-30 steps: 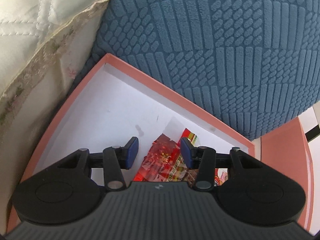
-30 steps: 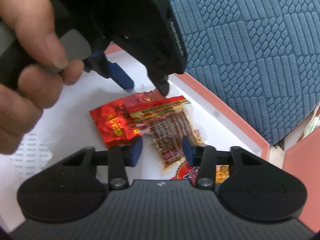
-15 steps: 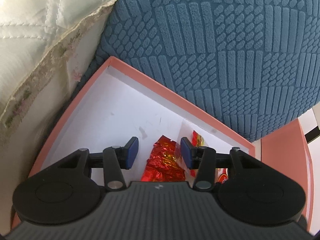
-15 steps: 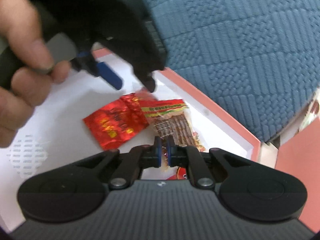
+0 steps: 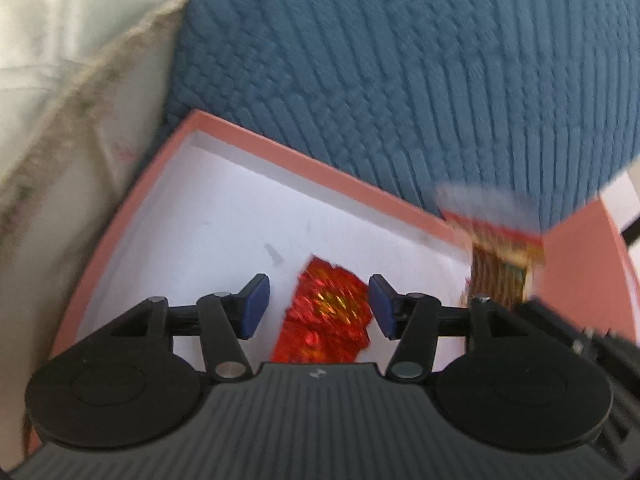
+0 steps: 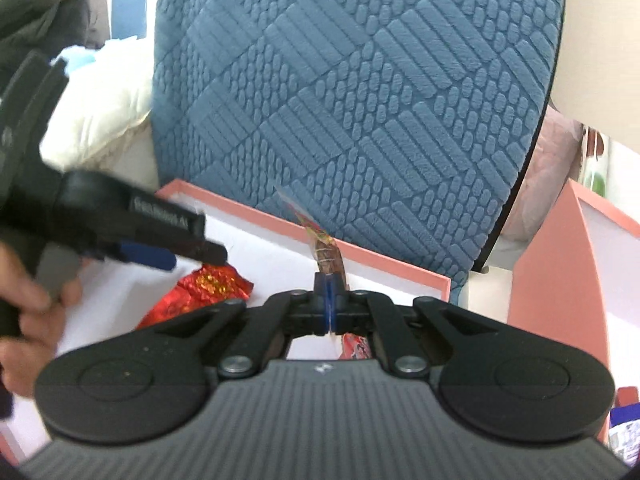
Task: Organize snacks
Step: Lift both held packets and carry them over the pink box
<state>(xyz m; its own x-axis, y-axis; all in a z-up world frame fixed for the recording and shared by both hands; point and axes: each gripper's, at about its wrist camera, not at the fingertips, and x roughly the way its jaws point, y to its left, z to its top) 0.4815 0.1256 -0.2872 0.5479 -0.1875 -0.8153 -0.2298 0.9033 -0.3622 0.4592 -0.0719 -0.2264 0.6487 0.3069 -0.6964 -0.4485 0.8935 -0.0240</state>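
Observation:
A pink box [image 5: 320, 165] with a white floor lies against a blue cushion [image 5: 400, 60]. A crumpled red foil packet [image 5: 326, 320] rests on that floor. My left gripper [image 5: 319, 306] hovers over it, jaws opening, blue pads apart on either side and not pressing it. My right gripper [image 6: 328, 300] is shut on a clear packet of brown snack sticks [image 6: 325, 250], seen edge-on and lifted off the floor. In the left wrist view the same stick packet [image 5: 498, 256] hangs at the box's right corner. The right wrist view also shows the left gripper [image 6: 180, 258] above the foil packet [image 6: 208, 284].
A hand [image 6: 28, 304] holds the left gripper. Another red packet [image 6: 354, 346] lies under my right gripper. A second pink box part [image 6: 560, 264] stands at the right. A pale quilted cushion [image 5: 60, 60] lies to the left of the blue one.
The right gripper closed on the stick packet and lifted it up and to the right, off the box floor. The left jaws widened a little. The foil packet stayed in the box.

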